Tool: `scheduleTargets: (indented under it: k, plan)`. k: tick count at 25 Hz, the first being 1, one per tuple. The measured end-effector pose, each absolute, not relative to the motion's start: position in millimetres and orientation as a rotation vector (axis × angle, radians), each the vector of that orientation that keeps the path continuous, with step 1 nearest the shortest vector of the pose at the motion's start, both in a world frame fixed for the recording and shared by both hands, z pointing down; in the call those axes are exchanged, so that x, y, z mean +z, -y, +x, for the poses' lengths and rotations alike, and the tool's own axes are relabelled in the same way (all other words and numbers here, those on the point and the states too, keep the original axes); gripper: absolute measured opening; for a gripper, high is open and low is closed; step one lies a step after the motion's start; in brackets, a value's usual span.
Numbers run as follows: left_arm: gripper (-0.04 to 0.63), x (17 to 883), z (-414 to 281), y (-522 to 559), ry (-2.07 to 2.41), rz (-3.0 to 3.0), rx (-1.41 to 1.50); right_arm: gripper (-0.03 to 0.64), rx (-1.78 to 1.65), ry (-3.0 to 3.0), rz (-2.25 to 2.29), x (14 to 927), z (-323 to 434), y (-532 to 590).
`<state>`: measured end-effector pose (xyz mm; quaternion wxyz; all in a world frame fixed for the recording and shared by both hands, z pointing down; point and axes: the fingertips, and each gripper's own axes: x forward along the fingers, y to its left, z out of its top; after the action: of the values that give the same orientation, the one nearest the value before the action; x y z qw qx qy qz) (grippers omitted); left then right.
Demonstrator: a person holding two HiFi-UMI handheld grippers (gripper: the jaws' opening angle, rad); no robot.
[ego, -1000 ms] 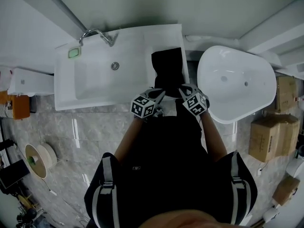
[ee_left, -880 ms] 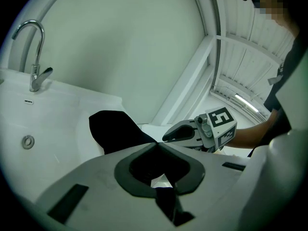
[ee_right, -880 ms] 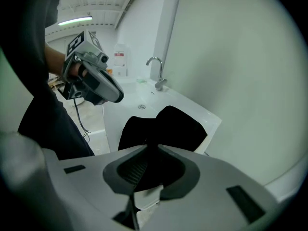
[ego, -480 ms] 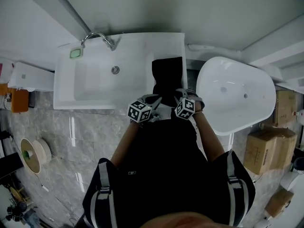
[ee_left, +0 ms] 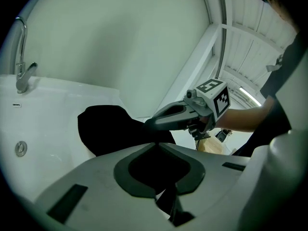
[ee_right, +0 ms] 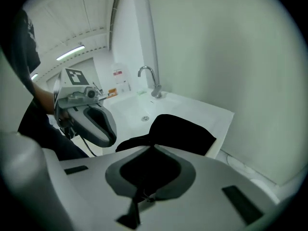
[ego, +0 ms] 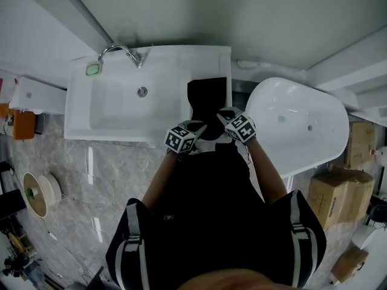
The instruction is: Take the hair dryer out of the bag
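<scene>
The white sink counter (ego: pixel 78 128) fills the upper left of the head view, with its chrome tap (ego: pixel 124 52) at the back. The white oval bathtub (ego: pixel 296 132) sits just beside it on the right. On the flat right end of the counter, between basin and tub, lies the black fabric bag (ego: pixel 208 95), a soft, slumped shape. I can't see the hair dryer anywhere, so I take it to be inside that bag.

The person stands at the bottom of the frame with both tools at the bag's near edge. The left gripper (ego: pixel 201 127) has its fingers pressed fully together. In its own view, black cloth shows in the seam between them, so it looks to have a thin pinch of the bag. The right gripper (ego: pixel 222 115), close beside it, is clamped to the same degree. Dark cloth and what may be a thread or zip pull sit in its seam.

Two things worry me. Each grip is only a fold of limp fabric, and a hard tug to spread the mouth could let it slide out. The bag also rests loose near the counter's front edge, so pulling toward the person could drag the whole thing off. It could also tip the dryer into the basin.
</scene>
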<state>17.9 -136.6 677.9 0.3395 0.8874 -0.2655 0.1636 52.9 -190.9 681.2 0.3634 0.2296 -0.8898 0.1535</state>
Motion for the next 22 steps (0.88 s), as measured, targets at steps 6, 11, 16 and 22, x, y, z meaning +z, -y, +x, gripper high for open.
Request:
scheduleTargets:
  k: [6,11,16,22]
  plan:
    - [0.02,692.1,45.1,150.8,0.666,2.291,0.503,0.069,0.56,2.391,0.625,665.3,54.2,199.2]
    - [0.023,708.2,37.8,163.0,0.759,2.205,0.543,0.069,0.625,2.465,0.637,646.7,43.4,201.4]
    - [0.167,720.7,29.1,168.2,0.828,2.161,0.615,0.069,0.654,2.513,0.659,631.6,36.4,205.8]
    - [0.195,739.7,27.6,185.1,0.896,2.139,0.708,0.069,0.671,2.533,0.657,626.3,34.0,197.3]
